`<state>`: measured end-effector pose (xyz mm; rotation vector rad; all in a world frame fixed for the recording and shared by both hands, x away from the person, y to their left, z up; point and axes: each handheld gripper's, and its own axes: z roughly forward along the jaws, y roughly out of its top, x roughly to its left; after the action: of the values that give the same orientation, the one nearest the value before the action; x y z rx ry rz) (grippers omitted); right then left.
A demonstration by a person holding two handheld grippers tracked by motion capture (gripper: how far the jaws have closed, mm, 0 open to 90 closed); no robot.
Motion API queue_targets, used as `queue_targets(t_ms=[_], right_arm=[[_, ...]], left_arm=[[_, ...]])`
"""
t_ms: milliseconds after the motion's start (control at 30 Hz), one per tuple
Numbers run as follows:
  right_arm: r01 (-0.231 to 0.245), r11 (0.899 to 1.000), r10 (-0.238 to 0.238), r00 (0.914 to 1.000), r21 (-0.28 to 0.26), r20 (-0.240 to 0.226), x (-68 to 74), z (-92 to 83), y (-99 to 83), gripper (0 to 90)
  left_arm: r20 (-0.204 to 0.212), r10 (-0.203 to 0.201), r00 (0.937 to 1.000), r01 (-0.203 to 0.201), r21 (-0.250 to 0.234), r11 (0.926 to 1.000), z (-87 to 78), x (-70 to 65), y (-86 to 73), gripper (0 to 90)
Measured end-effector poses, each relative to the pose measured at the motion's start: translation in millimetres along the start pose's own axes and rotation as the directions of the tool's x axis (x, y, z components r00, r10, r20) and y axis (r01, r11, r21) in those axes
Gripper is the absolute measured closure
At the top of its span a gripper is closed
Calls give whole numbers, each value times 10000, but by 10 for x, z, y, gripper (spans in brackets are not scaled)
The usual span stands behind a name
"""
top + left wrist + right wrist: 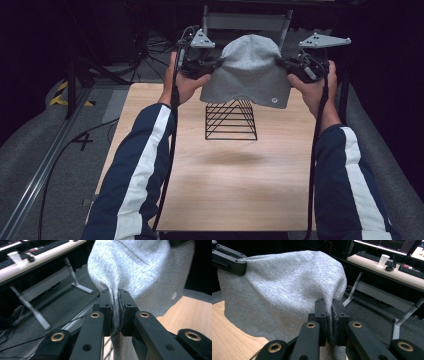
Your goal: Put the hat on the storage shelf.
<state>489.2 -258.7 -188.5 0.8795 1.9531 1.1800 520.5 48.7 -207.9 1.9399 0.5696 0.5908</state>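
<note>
A light wooden desk [225,185] carries a black wire rack [231,120], pyramid-shaped, standing upright on its far half. The desk surface nearer the person than the rack lies bare, with a soft shadow just before the rack.

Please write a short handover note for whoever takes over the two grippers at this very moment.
Left gripper: shut on the left edge of the grey beanie, fabric pinched between its pads.
Right gripper: shut on the beanie's right edge.
Beanie: held spread between both grippers, in the air above the black wire stand, not touching it as far as the high view shows.
Stand: upright on the wooden table, towards its far end.
Done: beanie gripped on both sides and lifted.
Left: probably lower it over the stand or set it down, then release both grips.
</note>
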Motion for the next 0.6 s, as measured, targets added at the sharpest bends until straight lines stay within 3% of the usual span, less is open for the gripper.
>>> queue_targets(t_ms=[167, 233, 400, 600], right_arm=[[-134, 9998, 133, 9999, 122, 23, -19, 147, -35, 844], [-166, 9997, 167, 9999, 194, -5, -24, 207, -52, 844], [-183, 9996, 188, 9996, 221, -202, -16, 238, -91, 845], [-18, 10000, 19, 9980, 21, -627, 25, 100, -133, 845]], left_arm=[[-140, -275, 9995, 278, 218, 9994, 120, 84, -81, 831], [-56, -613, 9981, 614, 162, 9980, 150, 113, -115, 831], [85, -581, 9983, 580, 84, 9983, 104, 117, -159, 831], [491, -281, 9984, 294, -264, 9992, -86, 21, -219, 830]])
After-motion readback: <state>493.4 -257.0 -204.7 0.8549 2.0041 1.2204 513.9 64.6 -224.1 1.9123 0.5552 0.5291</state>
